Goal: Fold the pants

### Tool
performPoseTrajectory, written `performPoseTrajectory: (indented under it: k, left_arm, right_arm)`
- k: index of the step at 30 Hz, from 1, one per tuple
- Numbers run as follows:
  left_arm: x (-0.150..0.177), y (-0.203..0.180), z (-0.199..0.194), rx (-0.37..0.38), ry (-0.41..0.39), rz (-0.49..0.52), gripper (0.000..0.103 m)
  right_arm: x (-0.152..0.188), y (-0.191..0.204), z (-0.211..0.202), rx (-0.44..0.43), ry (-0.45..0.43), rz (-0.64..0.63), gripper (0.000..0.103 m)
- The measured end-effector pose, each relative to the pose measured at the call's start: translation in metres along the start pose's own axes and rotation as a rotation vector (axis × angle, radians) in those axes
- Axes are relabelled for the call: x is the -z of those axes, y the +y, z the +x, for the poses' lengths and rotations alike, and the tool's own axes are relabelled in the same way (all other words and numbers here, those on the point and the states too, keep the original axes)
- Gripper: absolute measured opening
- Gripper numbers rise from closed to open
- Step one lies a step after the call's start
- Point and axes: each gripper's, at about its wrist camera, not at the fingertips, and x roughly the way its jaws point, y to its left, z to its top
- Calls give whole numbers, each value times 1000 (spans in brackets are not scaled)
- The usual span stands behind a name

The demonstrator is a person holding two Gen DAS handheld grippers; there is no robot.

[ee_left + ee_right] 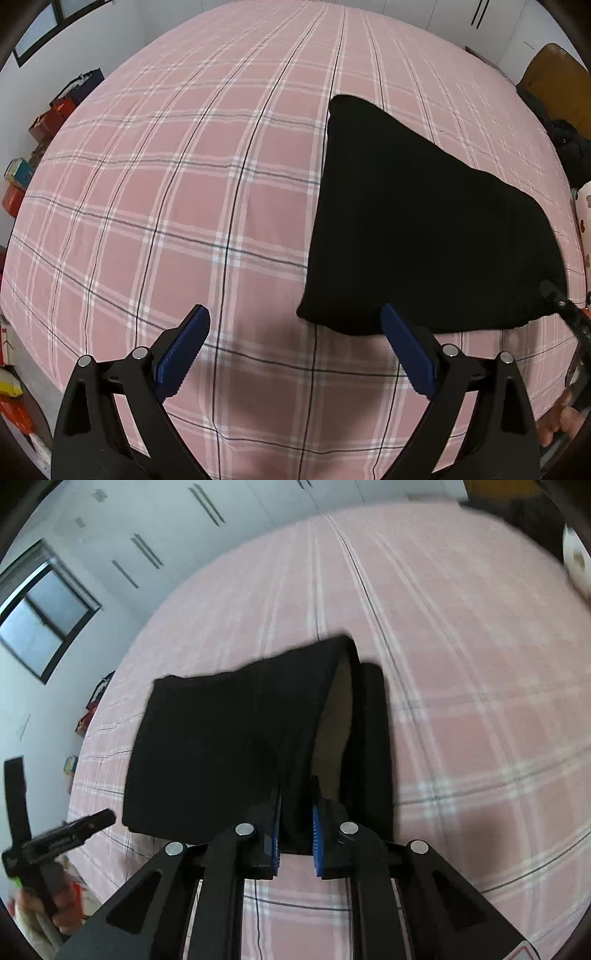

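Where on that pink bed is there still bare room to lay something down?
Most of the pink plaid bedcover lies bare: the whole stretch between the black pants and the wall-side edge, and the far part toward the cupboards. Crowded is only the near corner, where the right hand-held gripper is shut on the pants and the open left hand-held gripper hovers beside them.

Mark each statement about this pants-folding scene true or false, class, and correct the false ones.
1. The pants are black. True.
2. The bed cover is plain blue. False: it is pink plaid.
3. The left gripper is clamped on the pants. False: its jaws stand wide open, holding nothing.
4. The right gripper has its jaws closed on a fold of the black fabric. True.
5. The pants lie spread out at full length. False: they are already folded into a compact shape.
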Motion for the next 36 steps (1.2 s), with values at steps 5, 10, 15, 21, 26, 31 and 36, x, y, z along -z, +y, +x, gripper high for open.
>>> performPoseTrajectory:
  k: [5, 10, 15, 21, 26, 31, 36]
  left_arm:
    - [-5, 1, 11, 19, 24, -27, 94]
    - [-6, -6, 14, -16, 13, 12, 94]
    - [-5, -12, 12, -47, 4, 39, 94]
    - [-6, -10, 16, 77, 30, 12, 96]
    - [-22, 6, 66, 257, 156, -154, 96]
    - [-26, 7, 84, 382, 190, -184, 50]
    - [-24, 18, 46, 444, 143, -160, 22]
  right_arm:
    - [15, -14, 19, 24, 71, 35, 32]
    - [9, -22, -11, 87, -32, 101, 78]
    - [5, -20, -11, 100, -30, 100, 78]
    - [16, -27, 8, 83, 62, 146, 79]
    - [13, -37, 29, 12, 105, 222, 85]
    - [10, -36, 49, -49, 117, 247, 69]
    - [3, -6, 4, -114, 83, 160, 36]
